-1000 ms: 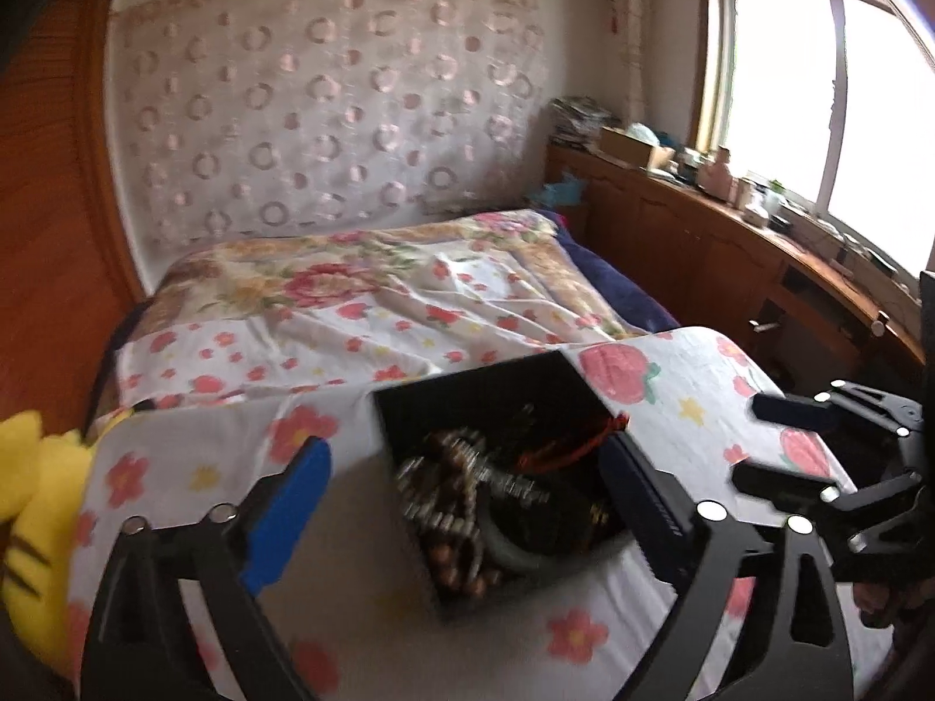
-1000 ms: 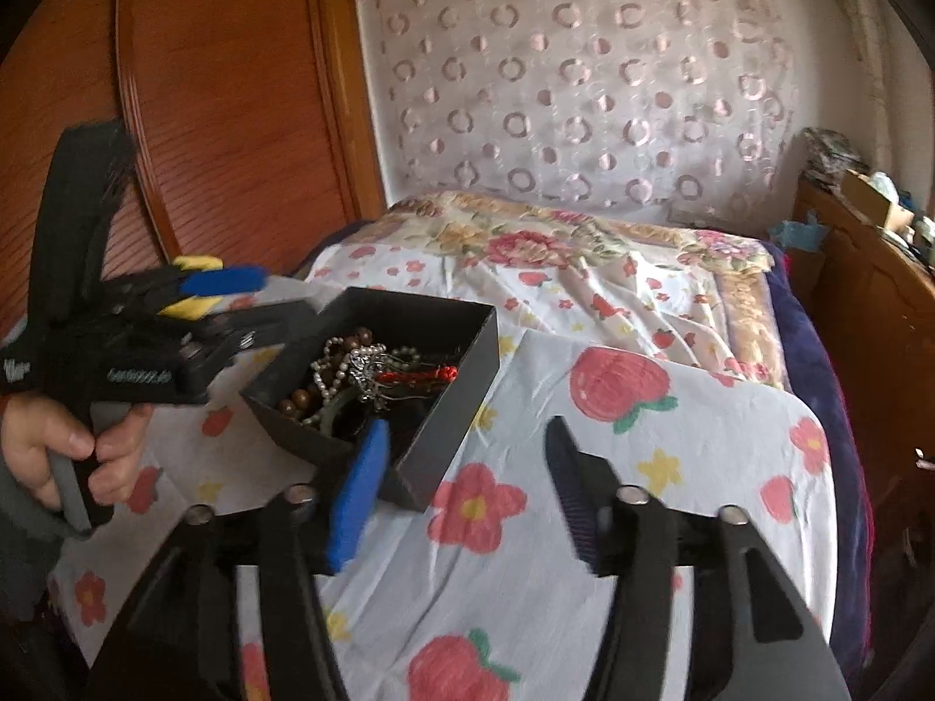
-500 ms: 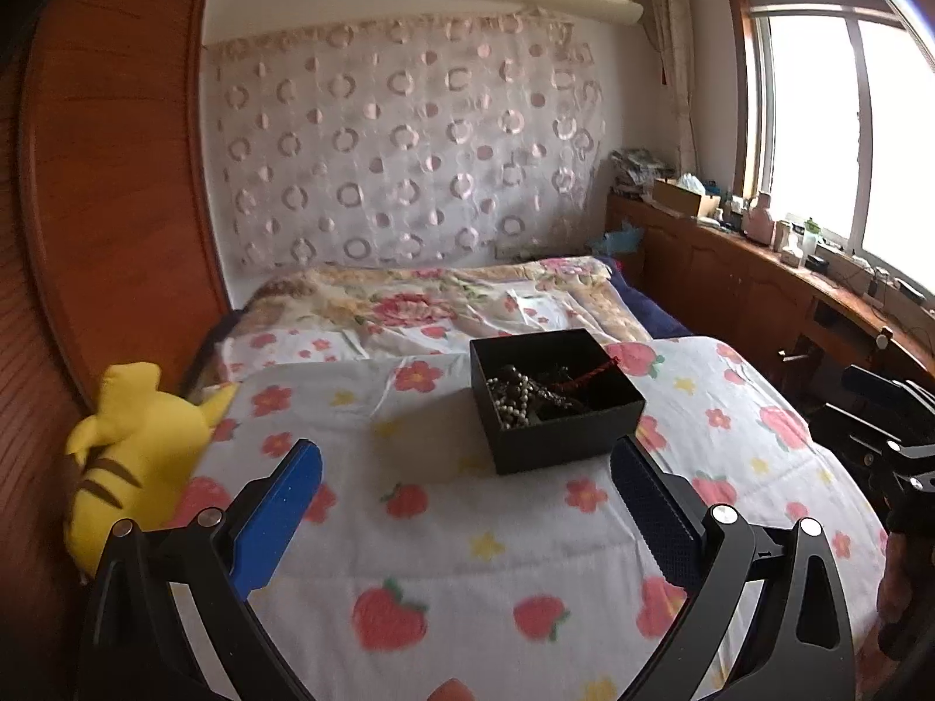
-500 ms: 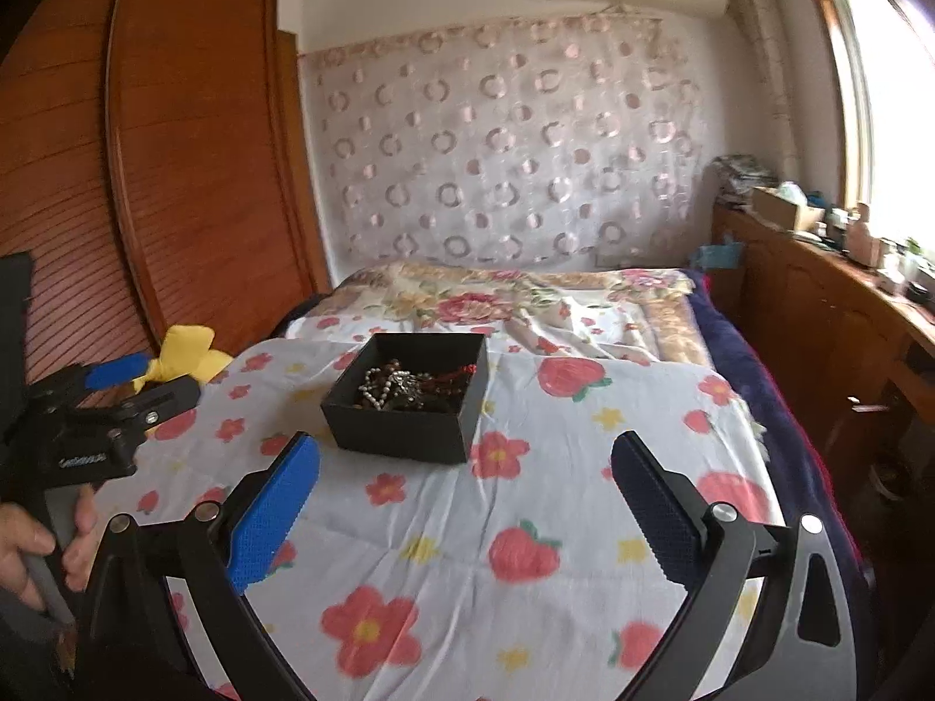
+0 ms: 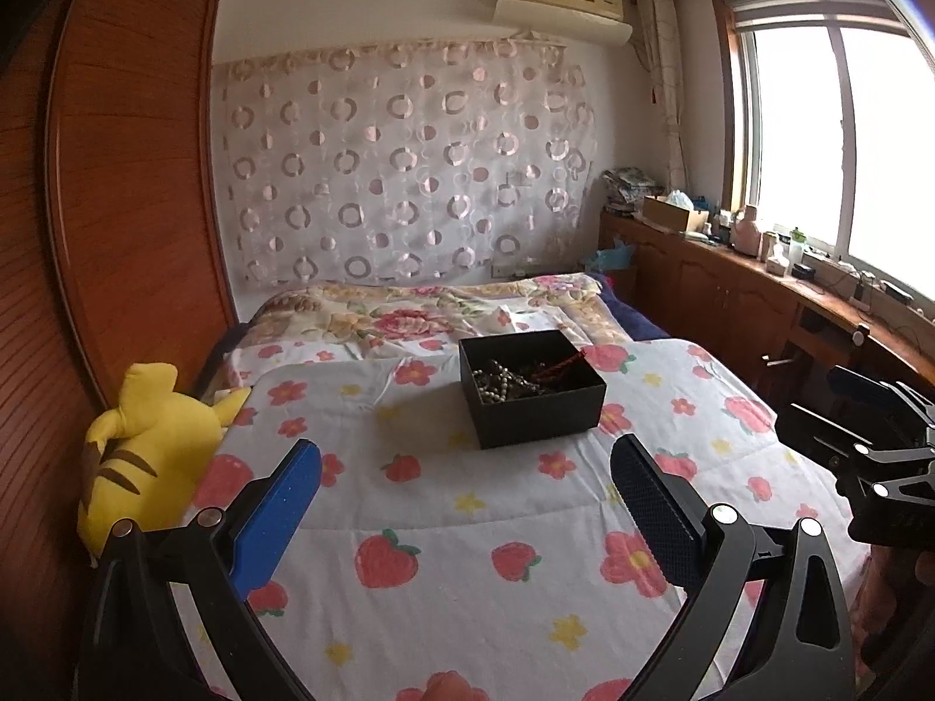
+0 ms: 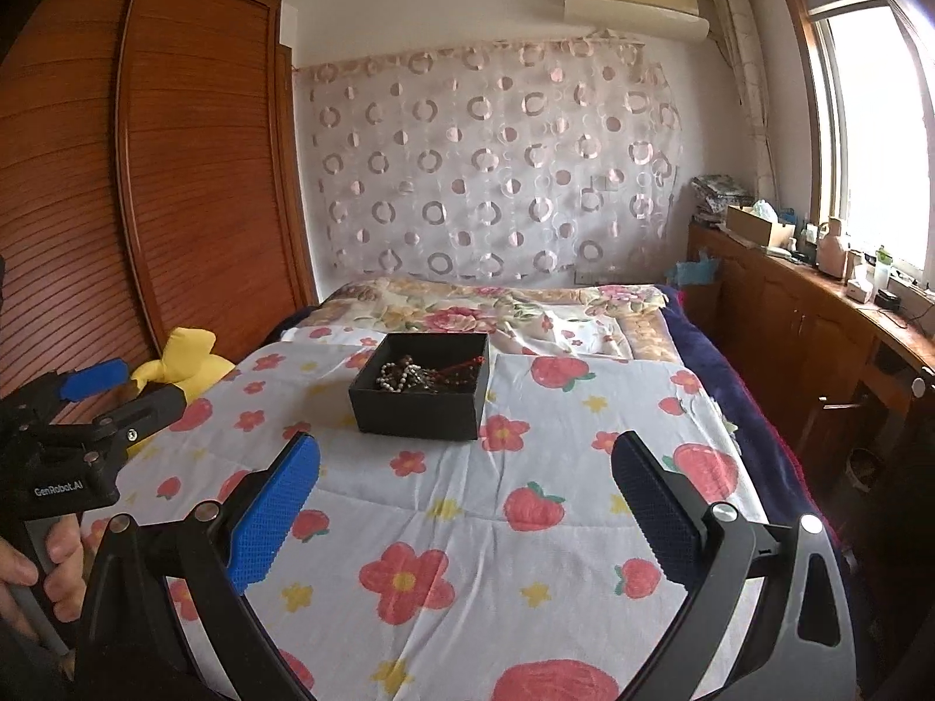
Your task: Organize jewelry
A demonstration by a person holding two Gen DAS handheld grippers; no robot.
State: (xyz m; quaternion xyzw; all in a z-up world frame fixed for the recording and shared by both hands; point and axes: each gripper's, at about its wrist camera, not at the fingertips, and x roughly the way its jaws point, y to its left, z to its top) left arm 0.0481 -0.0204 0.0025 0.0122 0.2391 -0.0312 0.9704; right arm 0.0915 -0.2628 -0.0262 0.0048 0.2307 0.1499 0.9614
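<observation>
A yellow plush toy (image 5: 146,444) lies at the bed's left edge against the wooden wardrobe (image 5: 117,204). A white sheet (image 5: 467,526) printed with flowers and strawberries covers the near bed, a floral quilt (image 5: 421,309) the far end. A circle-patterned curtain (image 5: 403,169) hangs under an air conditioner (image 5: 561,0); a cluttered wooden counter (image 5: 759,286) runs beneath the window (image 5: 847,134).
</observation>
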